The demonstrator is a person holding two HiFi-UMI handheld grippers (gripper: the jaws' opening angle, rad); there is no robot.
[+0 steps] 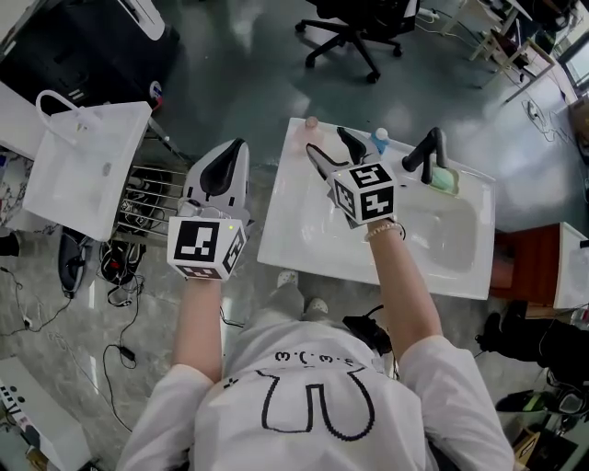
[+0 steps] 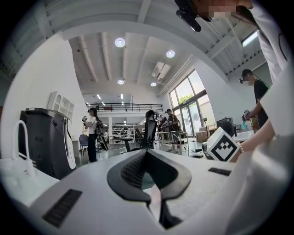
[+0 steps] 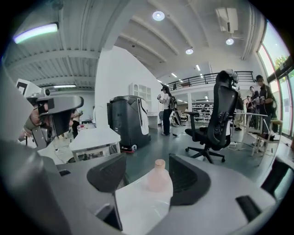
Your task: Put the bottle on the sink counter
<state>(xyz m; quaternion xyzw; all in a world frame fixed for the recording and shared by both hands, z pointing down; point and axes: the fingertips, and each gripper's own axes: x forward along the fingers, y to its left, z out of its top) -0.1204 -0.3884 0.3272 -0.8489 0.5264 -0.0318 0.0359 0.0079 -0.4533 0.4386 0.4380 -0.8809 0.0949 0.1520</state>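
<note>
The pink bottle [image 3: 159,176] is seen standing upright on the sink counter [image 1: 304,239], at its far left corner. Its long axis is held vertical, and its narrow neck and cap are pointed straight up. In the head view only its rounded top [image 1: 312,122] is shown.

The jaws of the right gripper [image 3: 147,160] are spread wide apart. The bottle is framed in the gap between them but is touched by neither pad. The jaws of the left gripper [image 2: 147,152] are closed together, with nothing caught in them. That gripper [image 1: 235,152] is held off the counter's left edge, over the floor.

One pink bottle is counted, and one second bottle with a blue cap [image 1: 379,140], set at the counter's back edge. One black tap [image 1: 431,152] is fixed beside it, with one green bar [image 1: 445,180] laid at its foot. Two grippers are in view. A second white basin [image 1: 87,170] is placed well apart on the left, and one office chair [image 1: 359,23] is seen beyond.
</note>
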